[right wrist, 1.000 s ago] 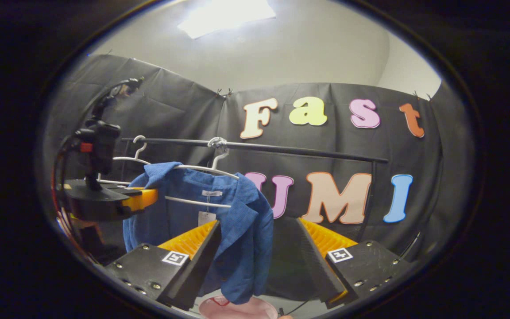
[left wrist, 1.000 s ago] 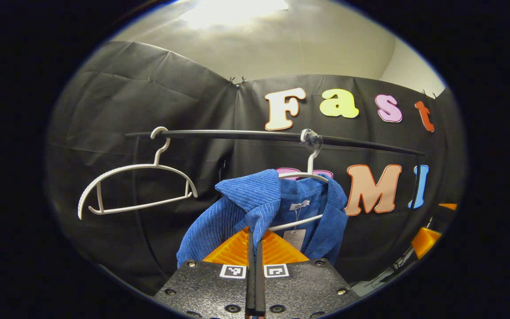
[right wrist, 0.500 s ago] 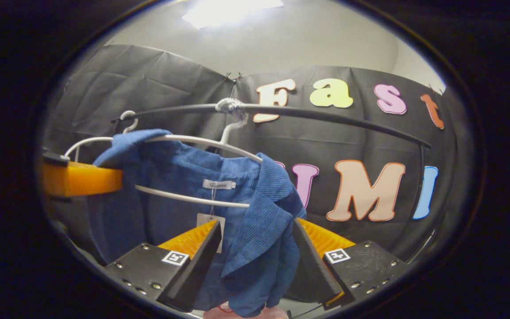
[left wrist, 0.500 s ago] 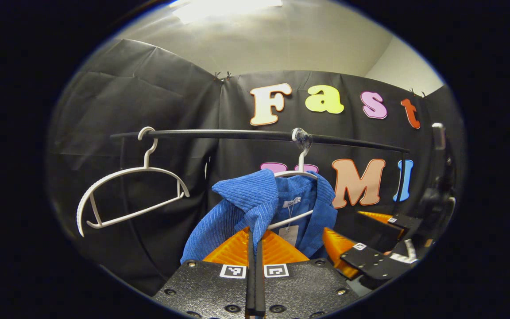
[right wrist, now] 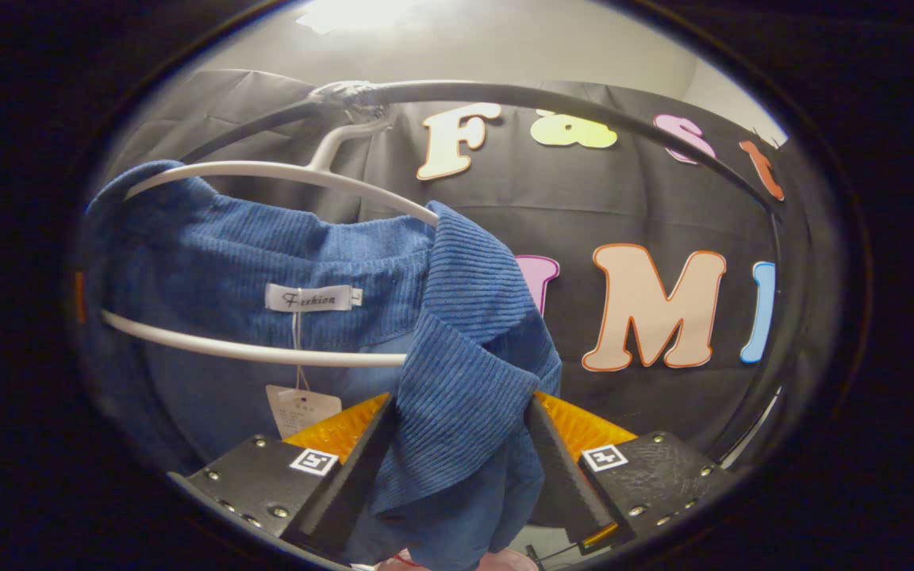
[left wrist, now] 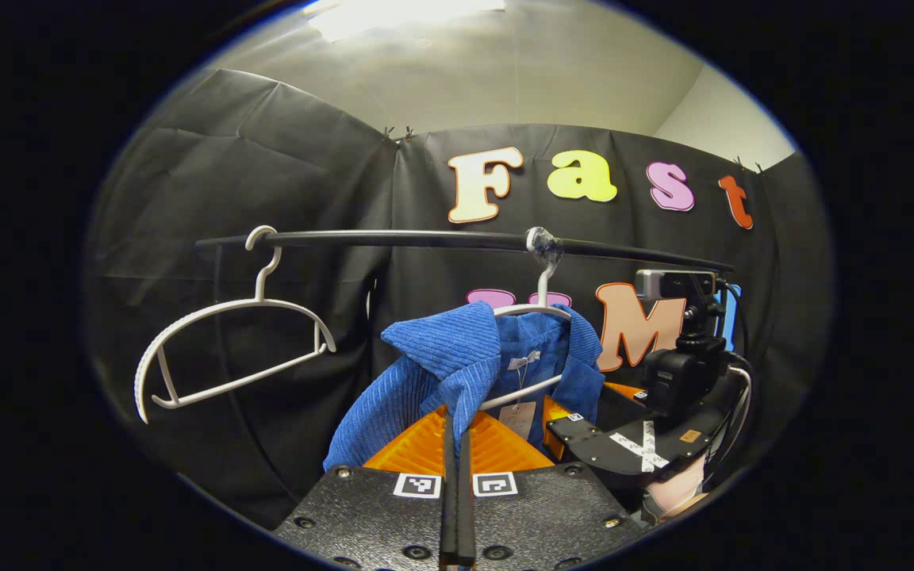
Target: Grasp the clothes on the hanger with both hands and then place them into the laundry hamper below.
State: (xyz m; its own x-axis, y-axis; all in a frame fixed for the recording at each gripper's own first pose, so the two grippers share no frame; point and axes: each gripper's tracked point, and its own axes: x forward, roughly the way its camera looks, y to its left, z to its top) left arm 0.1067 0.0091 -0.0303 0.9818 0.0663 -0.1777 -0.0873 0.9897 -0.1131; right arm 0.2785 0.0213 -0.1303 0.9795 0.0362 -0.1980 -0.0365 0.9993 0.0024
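Two hangers hung from a black rail (left wrist: 393, 238): a bare white hanger (left wrist: 227, 349) on the left and a second hanger (right wrist: 266, 176) carrying a blue ribbed shirt (left wrist: 457, 373). In the left gripper view, the left gripper (left wrist: 457, 444) had its fingers pressed together on the shirt's front edge just below the collar. The right gripper (right wrist: 457, 444) stood wide, its fingers on either side of the shirt's other lapel; whether they touched the cloth could not be told. From the left gripper view it appeared near the shirt's right side, with a hand (left wrist: 675, 496) beneath it. A paper tag (right wrist: 301, 408) dangled inside the collar.
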